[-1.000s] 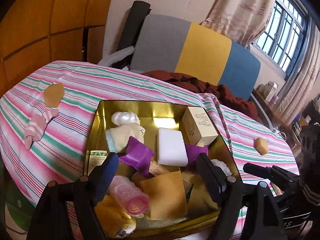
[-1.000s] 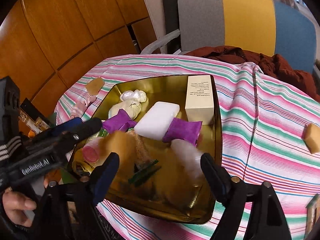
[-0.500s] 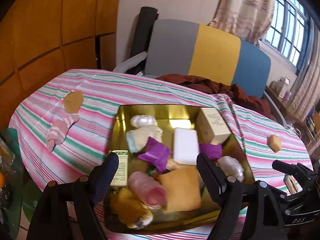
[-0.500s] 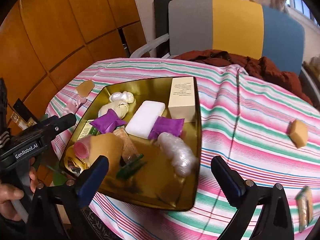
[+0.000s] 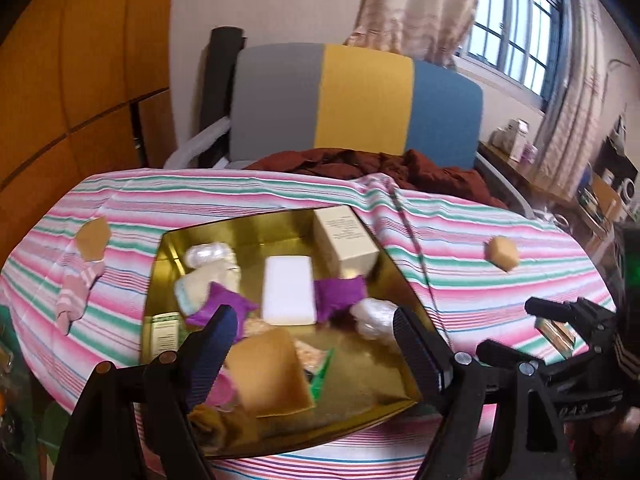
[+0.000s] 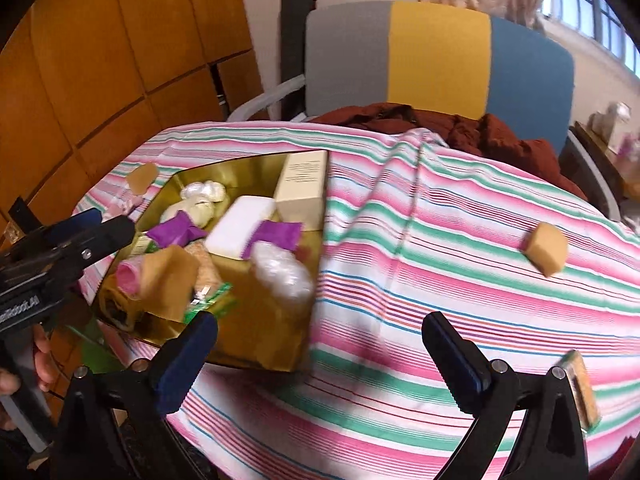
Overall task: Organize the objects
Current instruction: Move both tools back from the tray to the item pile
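A gold tray (image 5: 360, 380) (image 6: 256, 336) on the striped tablecloth holds several items: a cream box (image 5: 344, 240) (image 6: 302, 184), a white block (image 5: 288, 290) (image 6: 242, 228), purple packets (image 5: 340, 294), a clear plastic bundle (image 6: 282, 272), a tan card (image 5: 268, 372) and a pink roller (image 6: 130, 276). My left gripper (image 5: 316, 344) is open and empty above the tray's near edge. My right gripper (image 6: 320, 356) is open and empty over the cloth, right of the tray. A tan block (image 5: 502, 254) (image 6: 546, 248) lies on the cloth at the right.
A tan card (image 5: 93, 238) and a pink striped sock (image 5: 78, 286) lie left of the tray. A small flat packet (image 6: 580, 388) lies near the table's right front edge. A chair (image 5: 356, 104) with brown cloth stands behind the table. Wooden panels are on the left.
Both grippers have pulled back and swung right. The right gripper has left the tray, where the clear plastic bundle now lies, and is over the bare cloth.
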Demonstrator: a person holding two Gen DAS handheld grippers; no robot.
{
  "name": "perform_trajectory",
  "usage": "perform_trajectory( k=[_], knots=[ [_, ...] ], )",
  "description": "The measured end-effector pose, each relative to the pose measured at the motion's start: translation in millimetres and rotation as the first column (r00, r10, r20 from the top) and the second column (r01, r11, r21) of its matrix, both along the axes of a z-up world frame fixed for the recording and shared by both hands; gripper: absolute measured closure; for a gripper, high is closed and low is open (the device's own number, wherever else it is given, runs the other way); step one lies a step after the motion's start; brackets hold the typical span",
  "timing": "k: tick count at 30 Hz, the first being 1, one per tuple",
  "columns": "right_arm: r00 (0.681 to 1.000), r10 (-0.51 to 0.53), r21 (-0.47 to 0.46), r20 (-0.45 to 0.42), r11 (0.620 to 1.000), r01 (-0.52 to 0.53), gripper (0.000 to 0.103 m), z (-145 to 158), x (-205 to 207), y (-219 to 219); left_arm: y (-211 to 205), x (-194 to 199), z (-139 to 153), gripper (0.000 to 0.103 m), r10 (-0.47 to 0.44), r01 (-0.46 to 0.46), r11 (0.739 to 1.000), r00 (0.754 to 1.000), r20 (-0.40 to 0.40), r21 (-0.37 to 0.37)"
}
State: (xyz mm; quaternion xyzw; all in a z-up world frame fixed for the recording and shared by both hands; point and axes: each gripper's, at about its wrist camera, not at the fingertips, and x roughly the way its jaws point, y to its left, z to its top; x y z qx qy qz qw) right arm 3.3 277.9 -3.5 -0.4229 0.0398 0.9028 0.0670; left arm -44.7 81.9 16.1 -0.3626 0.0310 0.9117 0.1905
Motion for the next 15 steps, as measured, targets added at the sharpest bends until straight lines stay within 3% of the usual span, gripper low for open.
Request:
perform_trajectory(
  k=[5,15],
  knots=[
    [0.997,-0.081,0.015,0.002,0.997,0.081,0.0,1.9,12.5,31.3,22.8,5.3,0.0,0.021,-0.054,0.054,0.998,0.999,-0.004,-0.032],
    [0.958,-0.275,0.036,0.078,0.961,0.273,0.0,0.5,45.2,124.5,61.1,11.9,7.2,0.022,-0.189,0.189,0.982,0.982,0.011,0.025]
  ],
)
